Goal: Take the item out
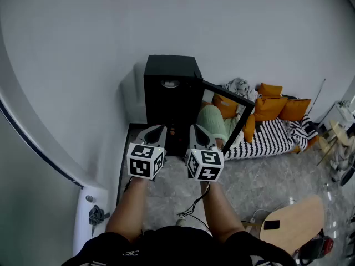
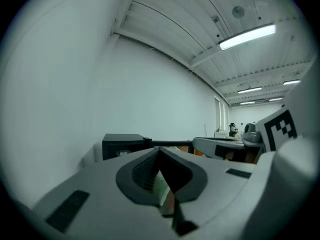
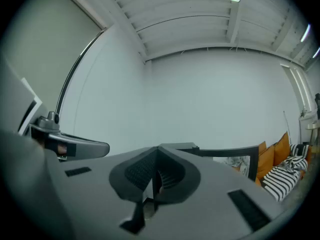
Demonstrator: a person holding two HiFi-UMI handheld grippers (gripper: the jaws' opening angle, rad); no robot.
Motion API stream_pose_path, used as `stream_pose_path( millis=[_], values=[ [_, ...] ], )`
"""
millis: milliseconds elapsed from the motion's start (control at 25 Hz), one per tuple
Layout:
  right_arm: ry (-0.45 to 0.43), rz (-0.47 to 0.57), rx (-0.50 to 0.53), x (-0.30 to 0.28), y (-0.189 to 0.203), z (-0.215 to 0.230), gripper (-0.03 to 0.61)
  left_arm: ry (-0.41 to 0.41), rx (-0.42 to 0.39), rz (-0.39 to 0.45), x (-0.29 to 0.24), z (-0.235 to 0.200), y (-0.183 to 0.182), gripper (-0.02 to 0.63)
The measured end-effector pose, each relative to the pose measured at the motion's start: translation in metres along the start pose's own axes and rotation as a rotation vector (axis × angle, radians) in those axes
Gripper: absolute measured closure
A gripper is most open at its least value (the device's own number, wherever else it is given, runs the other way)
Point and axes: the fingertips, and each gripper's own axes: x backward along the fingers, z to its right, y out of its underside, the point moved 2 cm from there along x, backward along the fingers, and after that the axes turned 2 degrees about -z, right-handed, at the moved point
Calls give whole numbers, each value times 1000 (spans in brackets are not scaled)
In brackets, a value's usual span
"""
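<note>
A black cabinet point(image 1: 169, 90) stands on the floor against the white wall, its glass door point(image 1: 232, 119) swung open to the right. Its inside is dark; a small orange-brown spot point(image 1: 173, 131) shows there, too small to identify. My left gripper point(image 1: 157, 129) and right gripper point(image 1: 195, 129) hover side by side just in front of the opening, both shut and empty. In the left gripper view the closed jaws point(image 2: 159, 153) point at the cabinet point(image 2: 122, 143). The right gripper view shows closed jaws point(image 3: 157, 150) with the door frame point(image 3: 235, 154) beyond.
A sofa point(image 1: 274, 134) with a striped cover and orange cushions stands right of the cabinet. At the lower right is a round wooden table point(image 1: 294, 223). A black cable point(image 1: 191, 206) lies on the grey floor. A white fixture point(image 1: 94, 209) juts out at the left wall.
</note>
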Motion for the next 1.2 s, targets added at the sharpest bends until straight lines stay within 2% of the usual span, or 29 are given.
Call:
stream_pose_path(
  millis=[160, 560, 1200],
  values=[
    [10, 0, -16, 0, 3, 15, 575, 18, 9, 2, -11, 10, -1, 617],
    [4, -13, -30, -10, 14, 48, 575, -4, 2, -17, -43, 19, 2, 617],
    [-52, -29, -10, -39, 19, 118, 575, -99, 8, -17, -96, 33, 1, 617]
  ],
)
